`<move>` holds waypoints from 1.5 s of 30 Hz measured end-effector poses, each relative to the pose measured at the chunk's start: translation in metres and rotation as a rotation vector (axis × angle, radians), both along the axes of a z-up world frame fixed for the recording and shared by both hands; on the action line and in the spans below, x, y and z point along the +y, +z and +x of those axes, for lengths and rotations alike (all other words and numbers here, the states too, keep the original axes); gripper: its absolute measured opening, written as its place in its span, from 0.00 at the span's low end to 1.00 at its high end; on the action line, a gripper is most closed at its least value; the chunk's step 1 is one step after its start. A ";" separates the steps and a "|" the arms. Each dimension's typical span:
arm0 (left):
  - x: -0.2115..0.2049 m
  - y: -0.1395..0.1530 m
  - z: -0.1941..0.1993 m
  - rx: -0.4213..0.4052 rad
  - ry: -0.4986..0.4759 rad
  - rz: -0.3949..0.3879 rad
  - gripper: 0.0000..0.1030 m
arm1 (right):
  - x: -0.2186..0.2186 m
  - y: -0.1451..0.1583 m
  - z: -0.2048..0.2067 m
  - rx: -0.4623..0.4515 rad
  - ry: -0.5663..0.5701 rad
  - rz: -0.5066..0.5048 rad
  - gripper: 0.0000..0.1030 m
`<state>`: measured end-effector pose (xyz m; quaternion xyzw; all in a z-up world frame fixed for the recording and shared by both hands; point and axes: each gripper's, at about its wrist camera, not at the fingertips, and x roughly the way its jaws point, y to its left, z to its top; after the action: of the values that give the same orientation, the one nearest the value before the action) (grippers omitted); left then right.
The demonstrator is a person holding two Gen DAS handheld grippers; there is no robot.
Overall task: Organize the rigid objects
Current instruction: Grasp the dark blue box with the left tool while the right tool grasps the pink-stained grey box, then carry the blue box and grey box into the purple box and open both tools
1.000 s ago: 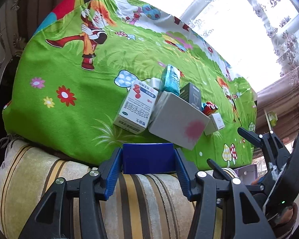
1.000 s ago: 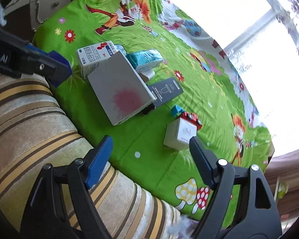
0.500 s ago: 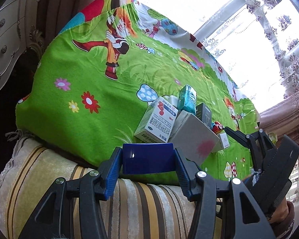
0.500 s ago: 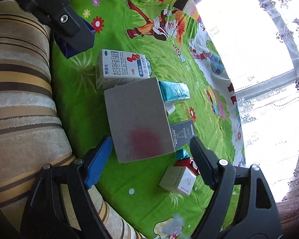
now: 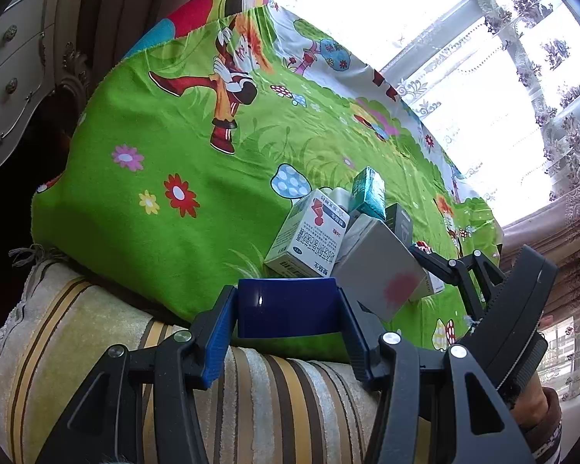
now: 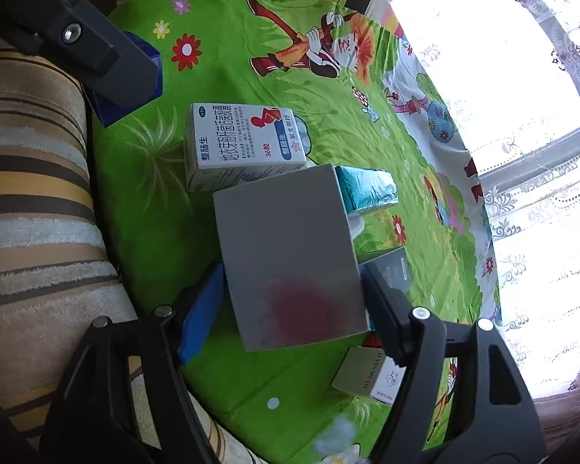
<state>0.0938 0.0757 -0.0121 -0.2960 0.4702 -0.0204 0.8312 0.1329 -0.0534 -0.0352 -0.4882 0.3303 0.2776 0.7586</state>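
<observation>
Two grippers: left gripper (image 5: 288, 311) clamped on blue box (image 5: 286, 311), lower centre; right gripper (image 6: 292, 301) spread, straddling grey box (image 6: 290, 255) for grasping.

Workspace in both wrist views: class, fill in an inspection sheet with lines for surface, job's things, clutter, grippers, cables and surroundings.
Surface: green cartoon-print cloth beside a striped plush cushion.
Job's things: large grey box with a red blotch, white medicine carton, teal box, dark slim box, small white box, clustered together.
Clutter: nothing seen.
Grippers: left gripper shut on a blue box; right gripper open, its fingers either side of the grey box.
Cables: nothing seen.
Surroundings: lace-curtained window, white drawer cabinet.
</observation>
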 end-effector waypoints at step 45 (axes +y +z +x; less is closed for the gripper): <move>-0.156 0.038 -0.027 -0.099 -0.360 0.003 0.51 | -0.288 0.093 -0.104 0.088 -0.815 0.598 0.72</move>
<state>0.0672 -0.0799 0.0262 -0.2044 0.4743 -0.1827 0.8366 0.0292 -0.3410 0.0579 -0.0690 0.4317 0.0618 0.8973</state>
